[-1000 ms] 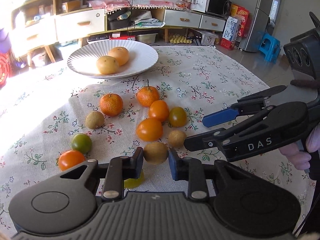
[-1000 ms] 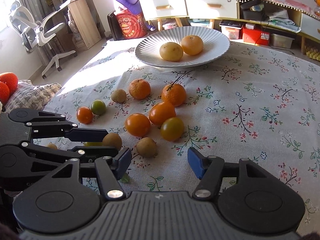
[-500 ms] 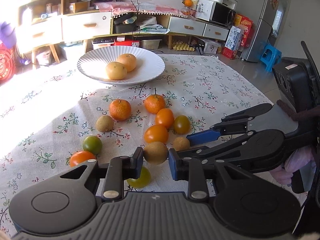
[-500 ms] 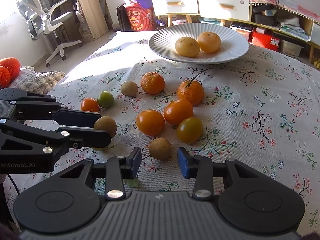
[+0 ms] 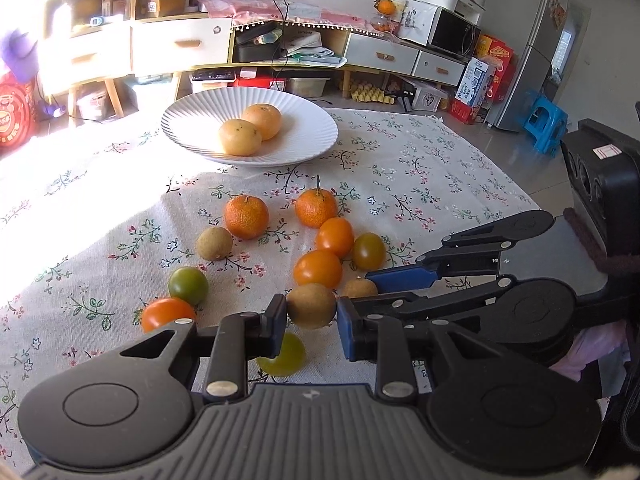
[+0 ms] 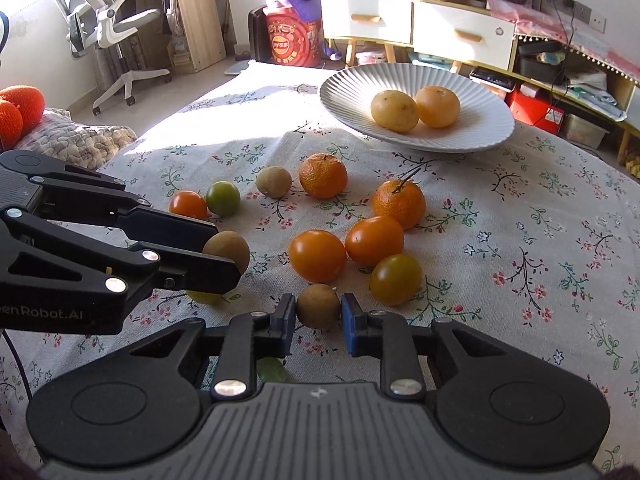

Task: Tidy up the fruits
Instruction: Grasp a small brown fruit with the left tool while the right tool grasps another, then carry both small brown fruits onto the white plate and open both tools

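Note:
My left gripper (image 5: pixel 311 322) is shut on a brown kiwi-like fruit (image 5: pixel 311 305) and holds it above the cloth; it also shows in the right wrist view (image 6: pixel 226 254). My right gripper (image 6: pixel 319 322) has its jaws closed around a second brown fruit (image 6: pixel 318 305) that lies on the cloth; it also shows in the left wrist view (image 5: pixel 359 289). A white ribbed plate (image 5: pixel 304 120) at the back holds a yellow fruit (image 5: pixel 240 137) and an orange (image 5: pixel 262 121). Several mandarins, tomatoes and another brown fruit (image 5: pixel 214 243) lie loose between plate and grippers.
A yellow-green tomato (image 5: pixel 286 354) lies under my left gripper. The floral cloth (image 5: pixel 420 184) covers the table. Cabinets, a fan and a fridge stand behind. An office chair (image 6: pixel 108 20) stands at the far left.
My left gripper has lifted the brown fruit off the cloth. My right gripper has moved in and narrowed its jaws from wide open to around the second brown fruit.

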The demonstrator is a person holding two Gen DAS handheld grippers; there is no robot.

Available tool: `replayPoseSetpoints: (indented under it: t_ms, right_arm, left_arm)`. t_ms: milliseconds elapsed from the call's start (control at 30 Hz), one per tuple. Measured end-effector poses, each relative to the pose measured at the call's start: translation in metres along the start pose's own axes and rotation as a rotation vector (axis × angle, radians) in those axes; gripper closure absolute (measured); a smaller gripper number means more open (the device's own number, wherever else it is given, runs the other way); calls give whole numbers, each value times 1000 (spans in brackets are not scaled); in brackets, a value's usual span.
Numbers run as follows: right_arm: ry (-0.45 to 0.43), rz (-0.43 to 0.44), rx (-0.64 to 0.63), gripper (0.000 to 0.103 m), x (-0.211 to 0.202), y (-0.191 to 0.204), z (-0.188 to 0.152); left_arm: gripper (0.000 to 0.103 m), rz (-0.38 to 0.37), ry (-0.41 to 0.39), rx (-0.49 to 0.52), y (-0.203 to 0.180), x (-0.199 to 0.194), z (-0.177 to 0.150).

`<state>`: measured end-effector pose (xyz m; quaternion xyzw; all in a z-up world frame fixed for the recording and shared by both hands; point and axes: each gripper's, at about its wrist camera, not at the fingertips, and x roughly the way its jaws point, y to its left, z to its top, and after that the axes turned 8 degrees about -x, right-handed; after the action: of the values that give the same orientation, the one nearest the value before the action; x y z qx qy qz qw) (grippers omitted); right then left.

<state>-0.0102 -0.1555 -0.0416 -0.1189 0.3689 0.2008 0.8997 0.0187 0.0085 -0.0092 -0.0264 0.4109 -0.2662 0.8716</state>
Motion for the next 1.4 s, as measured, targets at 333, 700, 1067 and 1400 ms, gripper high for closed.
replayPoseSetpoints:
  t_ms: [333, 700, 1067, 1400]
  right_arm:
    - [-44, 14, 70, 81, -13, -9, 11]
    - [-111, -44, 196, 81, -25, -41, 29]
    - [-159, -80, 228, 81, -12, -60, 58]
    - [-185, -93, 251, 81, 2, -80, 64]
  left_arm:
    - [87, 1, -19, -16, 1, -1, 7]
    - [87, 1, -82, -35, -5, 0, 31]
    - [87, 36, -93, -38, 6, 22, 82]
    - [87, 63, -93, -108, 30, 59, 124]
